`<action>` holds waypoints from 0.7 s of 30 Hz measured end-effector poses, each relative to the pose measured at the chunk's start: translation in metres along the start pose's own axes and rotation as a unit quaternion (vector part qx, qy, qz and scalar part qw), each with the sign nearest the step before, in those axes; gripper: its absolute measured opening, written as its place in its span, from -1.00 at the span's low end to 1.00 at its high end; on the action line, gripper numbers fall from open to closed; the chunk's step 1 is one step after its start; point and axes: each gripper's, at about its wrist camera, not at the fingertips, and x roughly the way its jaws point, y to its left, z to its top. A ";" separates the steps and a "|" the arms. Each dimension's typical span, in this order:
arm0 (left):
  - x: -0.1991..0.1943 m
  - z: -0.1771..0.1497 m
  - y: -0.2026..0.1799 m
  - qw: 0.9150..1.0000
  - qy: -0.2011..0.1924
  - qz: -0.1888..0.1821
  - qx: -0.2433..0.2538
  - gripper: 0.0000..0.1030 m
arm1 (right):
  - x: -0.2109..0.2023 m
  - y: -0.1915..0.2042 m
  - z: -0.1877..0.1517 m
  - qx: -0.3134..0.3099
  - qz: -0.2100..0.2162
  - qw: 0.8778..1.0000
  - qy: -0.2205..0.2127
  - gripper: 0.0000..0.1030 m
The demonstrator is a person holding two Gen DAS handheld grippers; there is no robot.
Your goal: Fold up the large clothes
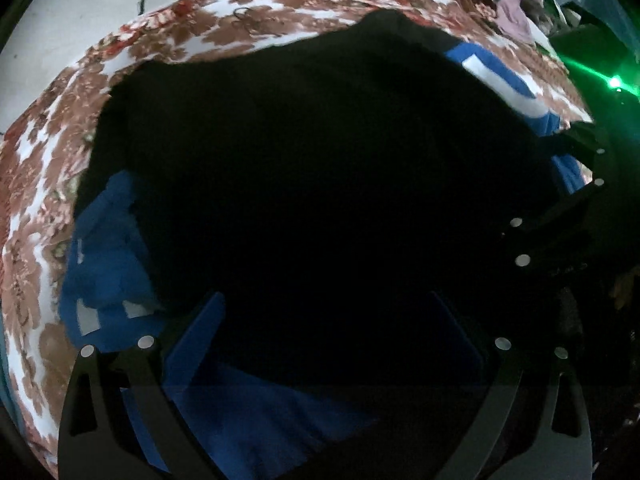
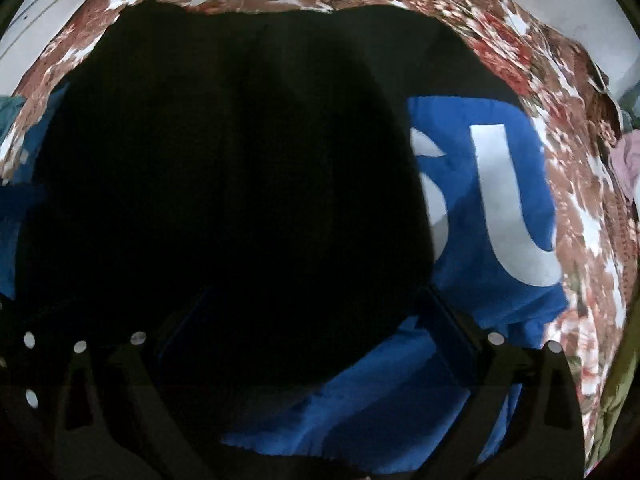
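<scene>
Mid-bed on the floral bedsheet (image 1: 240,28): black garment (image 1: 320,180) spread over blue garment (image 2: 500,200). Soft, limp, probably light; will sag, so pinch hem corners. Left gripper (image 1: 332,320) and right gripper (image 2: 316,312) both spread wide, empty.

- A black garment (image 2: 224,168) is lying spread flat, covering most of a blue garment.
- The blue garment (image 2: 504,208), bearing large white letters, is lying beneath it.
</scene>
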 end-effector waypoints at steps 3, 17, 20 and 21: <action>0.008 -0.003 -0.001 1.000 -0.006 0.001 0.009 0.90 | 0.006 0.003 -0.007 -0.022 -0.008 1.000 -0.020 0.91; -0.094 -0.024 0.004 0.995 -0.083 0.046 0.006 0.90 | -0.082 0.021 -0.013 -0.070 -0.038 0.993 -0.082 0.91; -0.128 -0.057 0.021 0.997 -0.052 0.046 -0.033 0.90 | -0.106 0.008 -0.036 -0.063 -0.010 0.996 -0.067 0.91; -0.140 -0.076 0.028 0.997 -0.036 0.039 -0.061 0.90 | -0.111 0.006 -0.045 -0.062 -0.002 0.996 -0.060 0.91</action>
